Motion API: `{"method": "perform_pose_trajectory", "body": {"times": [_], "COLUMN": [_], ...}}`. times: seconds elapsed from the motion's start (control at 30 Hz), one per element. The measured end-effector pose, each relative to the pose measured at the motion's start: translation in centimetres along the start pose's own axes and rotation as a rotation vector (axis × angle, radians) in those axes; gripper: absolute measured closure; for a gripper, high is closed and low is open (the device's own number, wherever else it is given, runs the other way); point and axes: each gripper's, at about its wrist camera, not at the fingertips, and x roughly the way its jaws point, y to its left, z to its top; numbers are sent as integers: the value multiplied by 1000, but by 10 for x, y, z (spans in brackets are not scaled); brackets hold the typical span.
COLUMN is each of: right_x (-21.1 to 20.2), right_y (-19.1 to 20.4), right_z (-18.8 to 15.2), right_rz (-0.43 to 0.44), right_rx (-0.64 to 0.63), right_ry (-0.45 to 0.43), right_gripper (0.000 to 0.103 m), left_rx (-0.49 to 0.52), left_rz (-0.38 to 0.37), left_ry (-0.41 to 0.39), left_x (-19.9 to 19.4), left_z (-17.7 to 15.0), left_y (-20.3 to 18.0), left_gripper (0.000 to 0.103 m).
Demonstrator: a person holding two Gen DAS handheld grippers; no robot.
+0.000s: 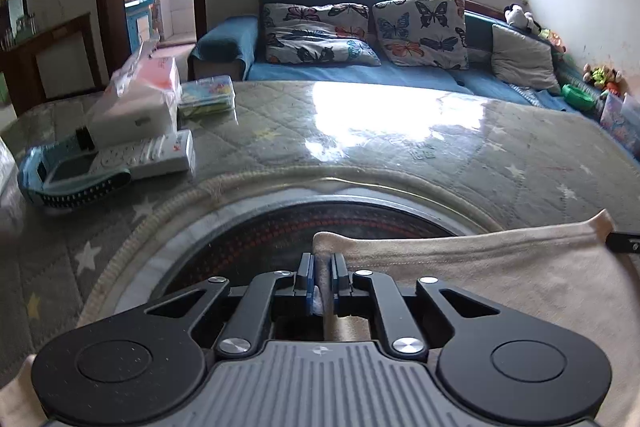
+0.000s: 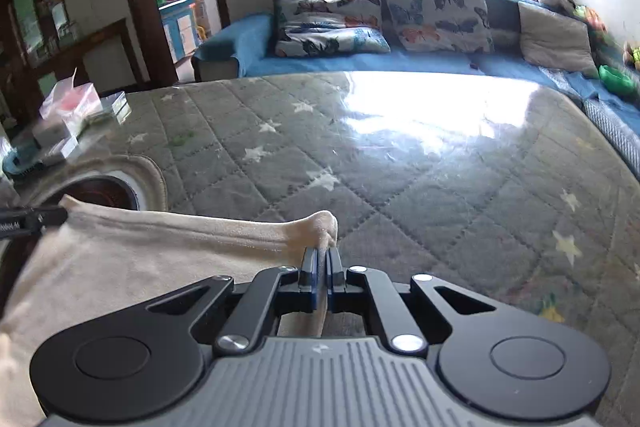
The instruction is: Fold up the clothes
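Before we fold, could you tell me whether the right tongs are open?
No, the right tongs are shut on the cloth.

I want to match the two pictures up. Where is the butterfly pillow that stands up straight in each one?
Left wrist view: the upright butterfly pillow leans on the sofa back, upper middle, under the window.
Right wrist view: the same pillow sits upper middle, slightly right.
Shared landmark: the flat butterfly pillow lies just to its left in both.
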Motion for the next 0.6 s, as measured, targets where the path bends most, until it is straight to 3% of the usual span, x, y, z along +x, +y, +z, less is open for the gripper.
{"method": "perform_pose_trajectory", "body": {"times": [0.1,0.27,0.47,0.6], "right_x": [-2,-34,-84,-122], "right_y": [3,10,33,59], "right_z": [4,-2,-26,-56], "right_rz": [-17,36,158,267], "right_rx": [-29,-92,-176,-263], "right_ry": [9,-4,21,79], "right_gripper": [94,87,81,79], "left_rx": [-5,-10,87,170], "left_rz": [0,-40,-180,-218], "left_ry": [7,-15,1,28], "left_x": [-4,-31,-66,-71], "left_z": [2,0,-20,-36], "left_y": [3,2,-31,-54], "left_gripper": [88,87,86,86]}}
